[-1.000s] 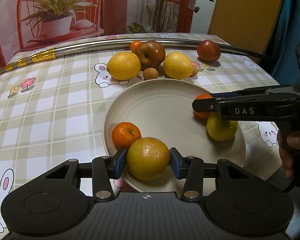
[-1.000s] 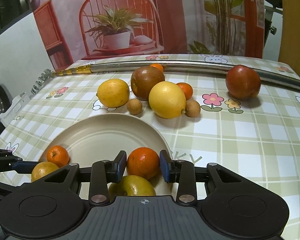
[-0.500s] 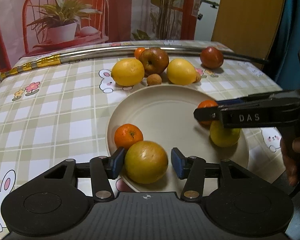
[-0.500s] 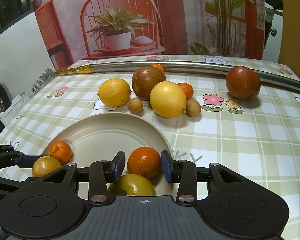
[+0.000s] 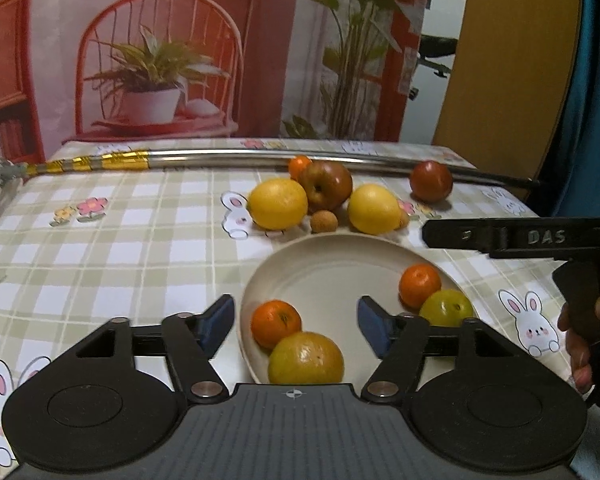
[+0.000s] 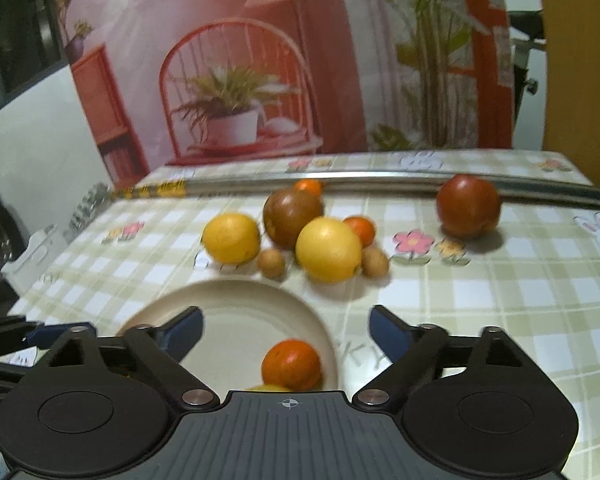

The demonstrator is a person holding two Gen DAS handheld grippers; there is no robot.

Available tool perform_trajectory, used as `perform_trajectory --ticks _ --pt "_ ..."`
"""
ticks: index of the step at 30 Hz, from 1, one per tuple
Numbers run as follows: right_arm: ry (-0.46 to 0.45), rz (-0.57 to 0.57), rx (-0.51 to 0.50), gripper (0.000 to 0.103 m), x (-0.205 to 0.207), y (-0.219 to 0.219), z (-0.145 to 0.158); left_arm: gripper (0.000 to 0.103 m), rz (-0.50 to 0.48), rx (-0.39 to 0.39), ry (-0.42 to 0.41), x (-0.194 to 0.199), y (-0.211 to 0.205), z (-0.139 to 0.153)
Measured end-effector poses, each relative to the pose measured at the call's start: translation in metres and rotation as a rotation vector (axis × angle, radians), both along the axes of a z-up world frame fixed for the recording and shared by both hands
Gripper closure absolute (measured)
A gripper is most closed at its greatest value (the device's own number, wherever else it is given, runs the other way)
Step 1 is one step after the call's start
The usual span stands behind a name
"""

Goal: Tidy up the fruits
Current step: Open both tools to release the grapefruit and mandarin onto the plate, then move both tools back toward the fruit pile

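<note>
A cream plate holds a large yellow-orange fruit, two tangerines and a greenish lemon. My left gripper hangs over the plate's near side, jaws opening, pads clear of the fruit below. In the right wrist view my right gripper stands wide, jaws opening, above the orange lying on the plate. Two yellow lemons, a brown-red apple, a longan and a red fruit lie beyond the plate.
A long metal rod runs along the back of the checked tablecloth. The right gripper's black body and the person's hand fill the right side of the left wrist view. A printed backdrop stands behind the table.
Both grippers have let go: the left released the yellow-orange fruit and the right released the orange, each now lying on the plate. Both cameras have tipped upward.
</note>
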State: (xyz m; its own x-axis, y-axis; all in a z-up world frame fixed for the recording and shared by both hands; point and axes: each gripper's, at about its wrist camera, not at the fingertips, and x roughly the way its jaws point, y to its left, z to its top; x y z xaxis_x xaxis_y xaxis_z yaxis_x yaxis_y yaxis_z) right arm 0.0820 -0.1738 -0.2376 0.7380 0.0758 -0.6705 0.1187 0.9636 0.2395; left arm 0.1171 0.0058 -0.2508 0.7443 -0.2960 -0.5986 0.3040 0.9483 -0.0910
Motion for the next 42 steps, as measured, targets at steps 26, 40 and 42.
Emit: perform_trajectory --ticks 26,40,42 --pt "-0.106 -0.326 0.175 0.0 -0.001 -0.081 0.012 0.0 0.116 -0.14 -0.009 0.073 0.034 0.049" --pt "-0.074 -0.217 0.005 0.0 0.03 -0.1 0.022 0.0 -0.011 -0.095 -0.021 0.149 0.002 0.063" --pt "-0.066 -0.209 -0.006 0.0 0.034 -0.103 0.024 0.0 -0.023 -0.081 -0.032 0.159 -0.005 0.065"
